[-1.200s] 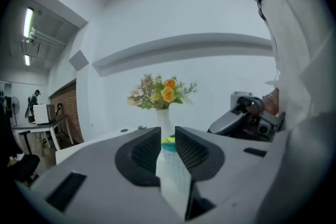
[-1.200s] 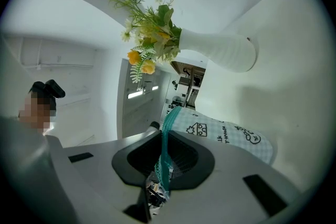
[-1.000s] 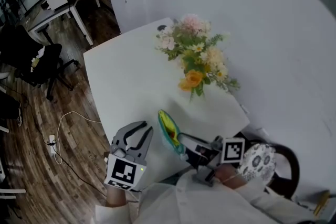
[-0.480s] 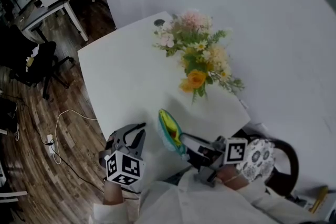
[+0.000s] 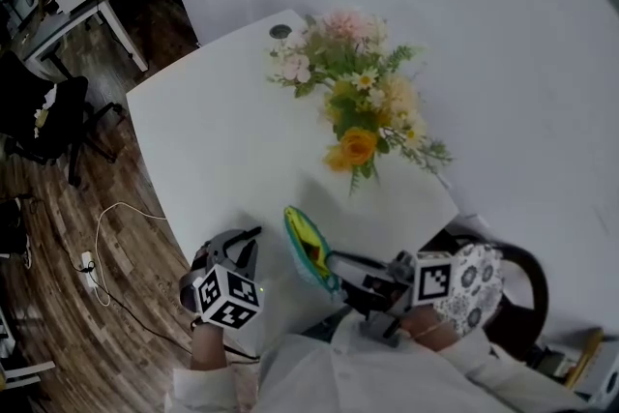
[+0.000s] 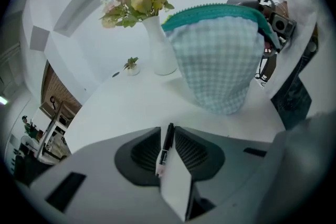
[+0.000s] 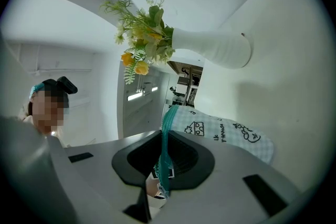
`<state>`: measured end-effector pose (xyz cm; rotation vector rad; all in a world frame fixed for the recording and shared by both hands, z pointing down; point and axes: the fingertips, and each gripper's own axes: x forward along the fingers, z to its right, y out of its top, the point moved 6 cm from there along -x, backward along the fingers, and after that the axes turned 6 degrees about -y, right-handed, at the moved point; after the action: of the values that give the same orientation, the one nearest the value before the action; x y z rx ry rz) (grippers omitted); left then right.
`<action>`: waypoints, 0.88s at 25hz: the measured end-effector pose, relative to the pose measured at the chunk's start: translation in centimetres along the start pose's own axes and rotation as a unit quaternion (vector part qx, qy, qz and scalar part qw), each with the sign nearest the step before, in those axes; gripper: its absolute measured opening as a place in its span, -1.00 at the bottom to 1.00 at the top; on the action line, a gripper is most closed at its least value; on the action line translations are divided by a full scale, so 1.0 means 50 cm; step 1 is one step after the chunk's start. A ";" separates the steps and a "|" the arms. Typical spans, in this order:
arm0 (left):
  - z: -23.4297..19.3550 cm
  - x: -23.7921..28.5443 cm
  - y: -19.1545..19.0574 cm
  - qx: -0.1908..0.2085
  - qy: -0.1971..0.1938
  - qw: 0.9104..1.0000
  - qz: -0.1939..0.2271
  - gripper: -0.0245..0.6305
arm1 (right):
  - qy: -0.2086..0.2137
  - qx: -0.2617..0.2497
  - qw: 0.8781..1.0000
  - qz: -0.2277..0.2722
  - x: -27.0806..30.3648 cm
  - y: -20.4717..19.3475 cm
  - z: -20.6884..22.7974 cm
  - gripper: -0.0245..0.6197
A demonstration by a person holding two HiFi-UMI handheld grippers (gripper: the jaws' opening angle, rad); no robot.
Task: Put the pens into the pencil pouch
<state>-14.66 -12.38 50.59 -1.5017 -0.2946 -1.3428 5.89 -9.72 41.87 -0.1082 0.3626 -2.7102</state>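
Note:
A black pen (image 6: 166, 145) lies lengthwise between the jaws of my left gripper (image 6: 167, 132), which is shut on it. In the head view this left gripper (image 5: 242, 245) tilts down over the near left edge of the white table (image 5: 213, 150). The pencil pouch (image 6: 220, 57), pale blue check with a teal zipper rim, stands open-mouthed to its right. My right gripper (image 7: 165, 139) is shut on the pouch's teal rim (image 7: 167, 134) and holds the pouch (image 5: 306, 247) up at the table's near edge. The right gripper (image 5: 337, 262) points level towards the left one.
A white vase (image 6: 160, 55) with a mixed bouquet (image 5: 353, 106) stands on the table behind the pouch. A small dark round thing (image 5: 280, 31) lies at the table's far corner. Desks, chairs and cables (image 5: 97, 247) occupy the wooden floor to the left.
My left gripper has sunk towards the table's near edge and tipped further downward. The right gripper and the pouch have stayed where they were.

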 end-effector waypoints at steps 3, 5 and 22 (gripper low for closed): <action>-0.007 0.020 -0.009 -0.013 -0.002 1.000 -0.020 -0.72 | -0.007 0.002 1.000 0.002 -0.004 0.002 0.004 -0.80; -0.009 0.034 -0.011 -0.018 -0.017 0.999 -0.025 -0.72 | -0.010 0.004 1.000 0.005 -0.004 0.004 0.007 -0.80; -0.005 0.065 -0.017 -0.002 -0.041 0.998 -0.056 -0.74 | -0.016 0.008 1.000 -0.003 -0.006 -0.002 0.013 -0.80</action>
<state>-14.36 -13.65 53.71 -1.5651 -0.4337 -1.3720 6.20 -9.68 42.50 -0.1490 0.3321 -2.7136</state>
